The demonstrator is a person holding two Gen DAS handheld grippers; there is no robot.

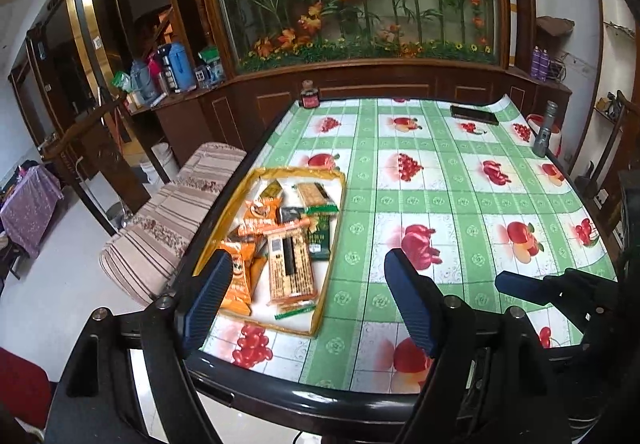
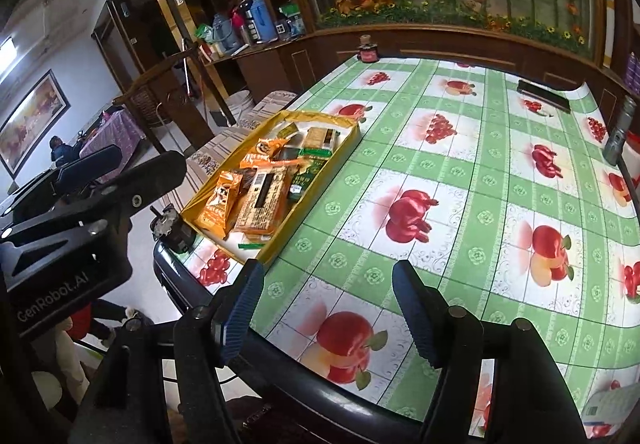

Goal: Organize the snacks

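Left gripper [image 1: 308, 296] and right gripper [image 2: 328, 308] both wide, empty; yellow-rimmed shallow snack tray [image 2: 318, 170] at green-checked table's [image 2: 460, 172] left edge.

Both grippers hang side by side at about the same height, each pointing forward and slightly downward. The left gripper [image 1: 308, 292] has its blue ribbed fingers [image 1: 210, 296] spread wide with nothing between them. The right gripper [image 2: 328, 308] is likewise spread wide and grips nothing, its fingers [image 2: 414, 314] level.
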